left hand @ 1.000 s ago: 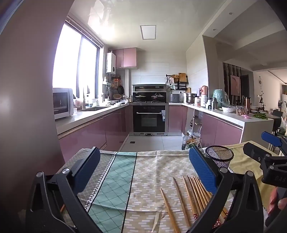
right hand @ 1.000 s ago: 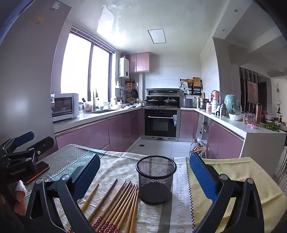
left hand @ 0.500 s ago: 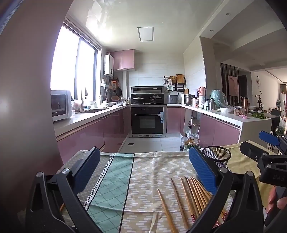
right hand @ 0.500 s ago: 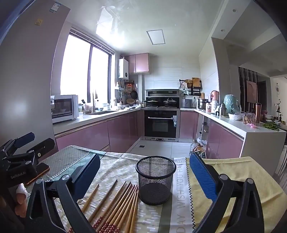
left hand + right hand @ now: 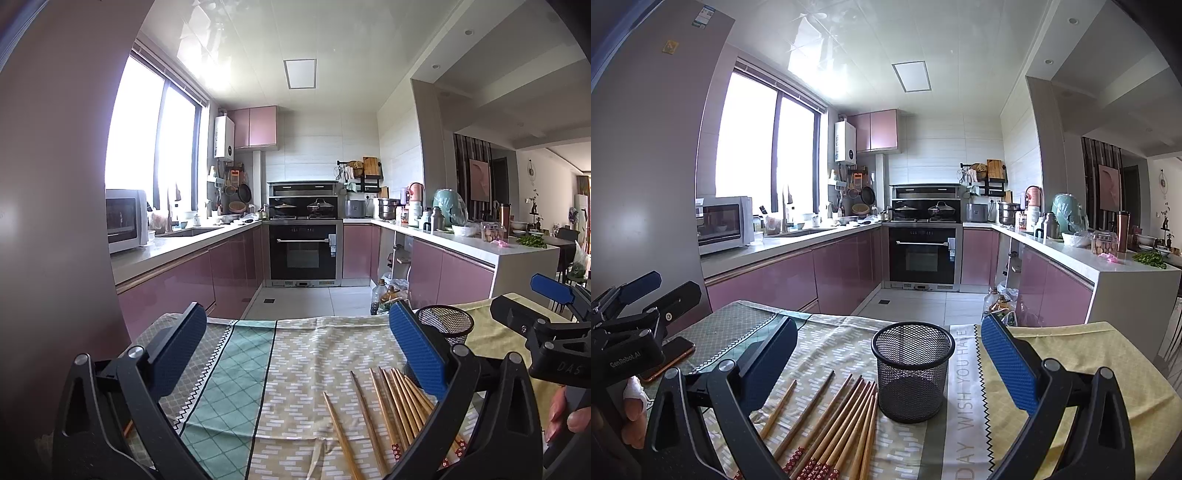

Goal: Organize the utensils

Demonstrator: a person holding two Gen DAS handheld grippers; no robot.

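Several wooden chopsticks (image 5: 834, 424) with red patterned ends lie side by side on the patterned tablecloth (image 5: 827, 343), just left of an empty black mesh cup (image 5: 911, 369). My right gripper (image 5: 884, 363) hovers open above the table, the cup standing between its blue pads. My left gripper (image 5: 295, 352) is open too, held over the cloth with the chopsticks (image 5: 391, 406) low beneath its right finger; the mesh cup (image 5: 445, 323) shows just behind that finger. Each gripper appears at the edge of the other's view.
A phone (image 5: 670, 356) lies on the cloth at the left by the left gripper's body. The table's far edge drops to the kitchen floor, with pink cabinets (image 5: 846, 273) and an oven (image 5: 923, 254) beyond. A tall grey fridge (image 5: 55, 184) stands close on the left.
Both views have shifted slightly, the left one tilting a little so the chopsticks sit a bit lower and left. Both grippers stay open; nothing on the table moved.
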